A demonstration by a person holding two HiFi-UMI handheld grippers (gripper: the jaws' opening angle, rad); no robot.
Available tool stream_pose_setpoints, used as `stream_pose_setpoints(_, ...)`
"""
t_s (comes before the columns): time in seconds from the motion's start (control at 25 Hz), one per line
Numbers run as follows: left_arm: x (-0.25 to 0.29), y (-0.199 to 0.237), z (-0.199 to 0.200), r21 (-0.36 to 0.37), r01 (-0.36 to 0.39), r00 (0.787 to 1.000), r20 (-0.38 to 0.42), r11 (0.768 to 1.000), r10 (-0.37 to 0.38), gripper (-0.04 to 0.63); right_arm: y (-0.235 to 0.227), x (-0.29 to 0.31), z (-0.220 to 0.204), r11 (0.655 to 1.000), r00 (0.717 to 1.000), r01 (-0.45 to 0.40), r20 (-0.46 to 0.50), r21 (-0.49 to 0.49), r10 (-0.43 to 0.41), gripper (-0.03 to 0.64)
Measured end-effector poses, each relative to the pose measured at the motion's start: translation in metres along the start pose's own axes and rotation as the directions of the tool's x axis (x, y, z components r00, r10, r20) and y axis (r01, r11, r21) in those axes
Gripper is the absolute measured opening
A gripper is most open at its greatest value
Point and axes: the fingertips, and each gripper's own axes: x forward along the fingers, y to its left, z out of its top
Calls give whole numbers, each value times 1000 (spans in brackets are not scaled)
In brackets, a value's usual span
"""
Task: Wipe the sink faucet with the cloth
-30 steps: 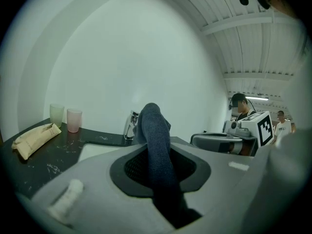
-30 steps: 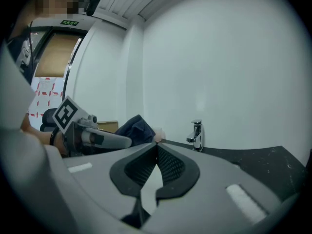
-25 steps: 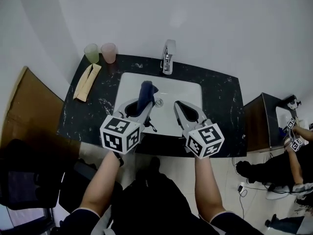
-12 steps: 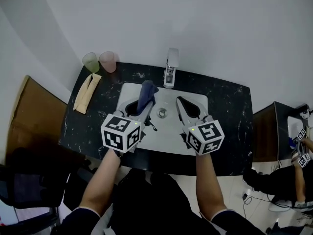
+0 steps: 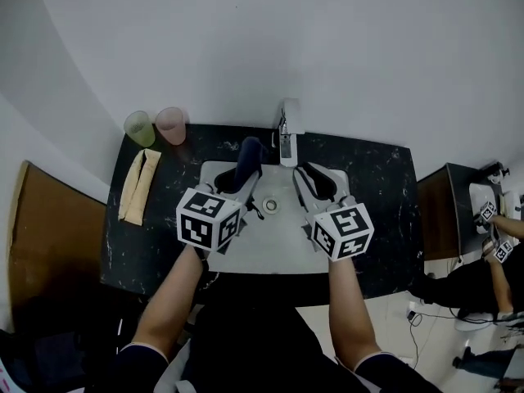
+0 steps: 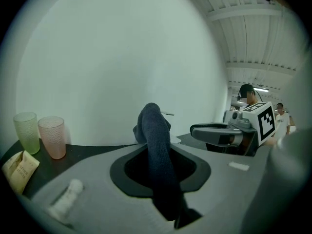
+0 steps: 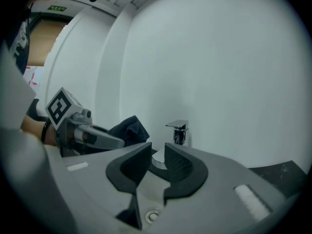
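Over the sink (image 5: 280,237): left gripper (image 5: 241,178) clamps the dark cloth (image 6: 157,147), held near the faucet (image 7: 179,132) but apart from it — wiping not begun. Right gripper (image 7: 157,156) jaws have just been opening, nothing between them.

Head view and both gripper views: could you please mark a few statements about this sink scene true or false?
1. The left hand-held gripper holds a dark cloth. True.
2. The right hand-held gripper grips the faucet. False: its jaws, which have just been opening, stand slightly apart with nothing between them, short of the faucet.
3. Two cups, a green cup and a pink cup, stand at the counter's back left corner. True.
4. A beige packet lies right of the sink. False: it lies left of the sink, in front of the cups.
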Motion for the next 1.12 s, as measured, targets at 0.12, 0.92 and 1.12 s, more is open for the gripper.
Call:
stream_pose_setpoints(0.12, 14, 17, 0, -2, 41, 999, -20, 999, -41, 83, 0, 12, 1, 999, 999, 40, -31, -24, -41, 74)
stream_pose_setpoints(0.92, 133, 63, -36, 299, 189, 928, -365, 935, -71, 83, -6, 49, -9, 994, 993, 74, -82, -78, -80, 78)
stream_pose_setpoints(1.12, 148, 60, -46, 309, 246, 895, -436, 919, -94, 81, -5, 51, -12, 995, 993, 68, -88, -70, -75, 77)
